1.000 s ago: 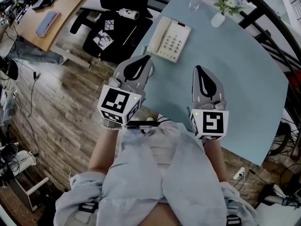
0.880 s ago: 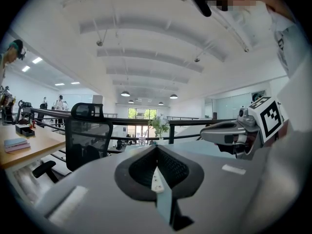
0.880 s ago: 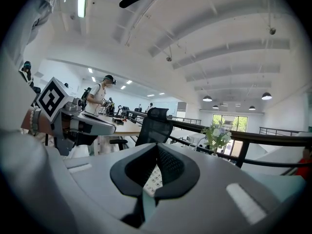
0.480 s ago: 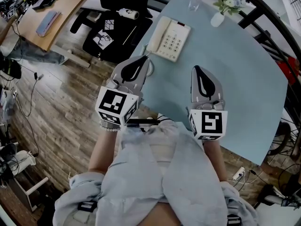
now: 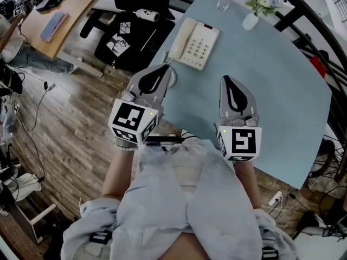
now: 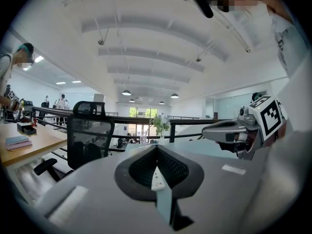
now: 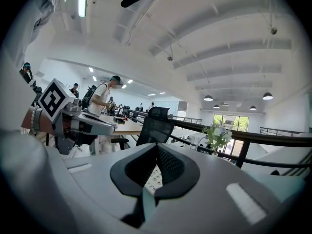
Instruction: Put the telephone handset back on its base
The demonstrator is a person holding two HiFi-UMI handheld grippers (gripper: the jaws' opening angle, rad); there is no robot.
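at the table's (image 5: pixel 282 91) far left edge sits the telephone (image 5: pixel 198 45), handset (image 5: pixel 181 37) lying on its base's left side. l gripper (image 5: pixel 166 68) hangs over the near left edge, just short of the phone, jaws pressed together, empty. r gripper (image 5: pixel 226 80) is over the table, jaws likewise together, empty. open tabletop runs right & far to the vase (image 5: pixel 251 21). office chair (image 5: pixel 141 37) crowds the left edge.

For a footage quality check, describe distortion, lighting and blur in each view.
Head view: strong fisheye bends the edges of the table; light is even, the telephone sharp. Left gripper view: dark round vignette; the left gripper, close to the lens, looks soft. Right gripper view: same vignette; ceiling lamps burn bright, without flare.
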